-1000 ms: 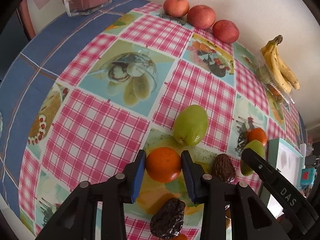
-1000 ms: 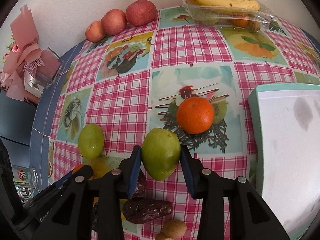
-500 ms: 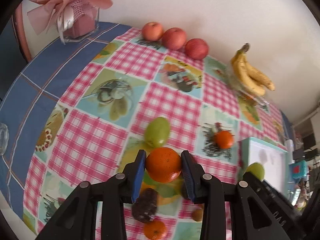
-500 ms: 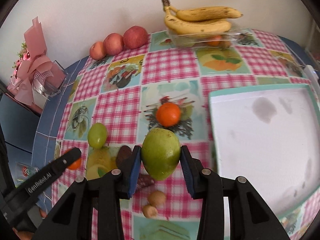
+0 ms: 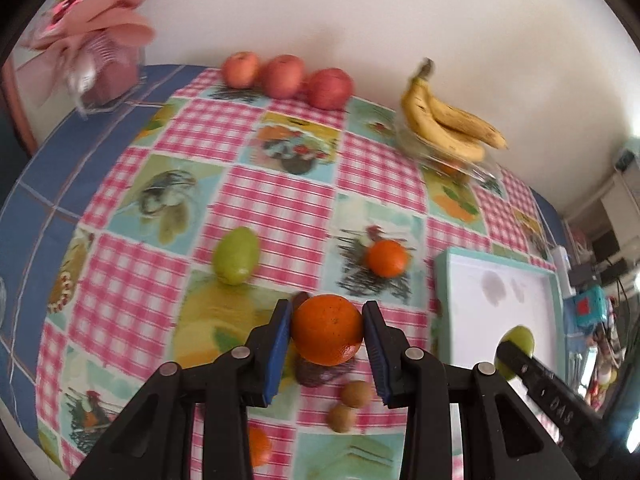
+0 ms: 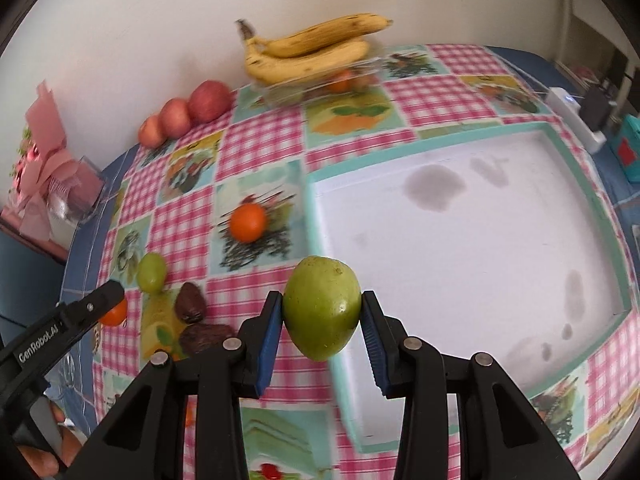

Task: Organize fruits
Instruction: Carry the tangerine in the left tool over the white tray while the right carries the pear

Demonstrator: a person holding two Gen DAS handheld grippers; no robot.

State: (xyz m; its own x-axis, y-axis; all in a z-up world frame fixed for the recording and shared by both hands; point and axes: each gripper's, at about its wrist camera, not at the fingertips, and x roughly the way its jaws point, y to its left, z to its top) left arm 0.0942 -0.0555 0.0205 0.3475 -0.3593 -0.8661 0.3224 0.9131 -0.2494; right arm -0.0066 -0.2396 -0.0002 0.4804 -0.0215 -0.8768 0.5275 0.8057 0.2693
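My left gripper [image 5: 326, 330] is shut on an orange [image 5: 326, 328] and holds it well above the checked tablecloth. My right gripper [image 6: 322, 314] is shut on a green mango [image 6: 322, 312], held above the left edge of the white tray with a teal rim [image 6: 460, 136]. The tray also shows at the right in the left wrist view [image 5: 440, 264]. On the cloth lie another green mango [image 5: 236, 254], another orange [image 5: 387, 258], two dark dates [image 6: 191, 302] and two small brown kiwis [image 5: 356, 394].
Three red apples [image 5: 286, 76] line the wall at the back. Bananas [image 5: 448, 124] rest on a clear plastic box. A pink gift bouquet [image 5: 100, 52] stands at the back left. A small orange [image 5: 258, 446] lies near the front edge.
Both grippers have risen with their fruits and moved right. The green mango in my right gripper has gone from over the cloth to the tray's left edge.
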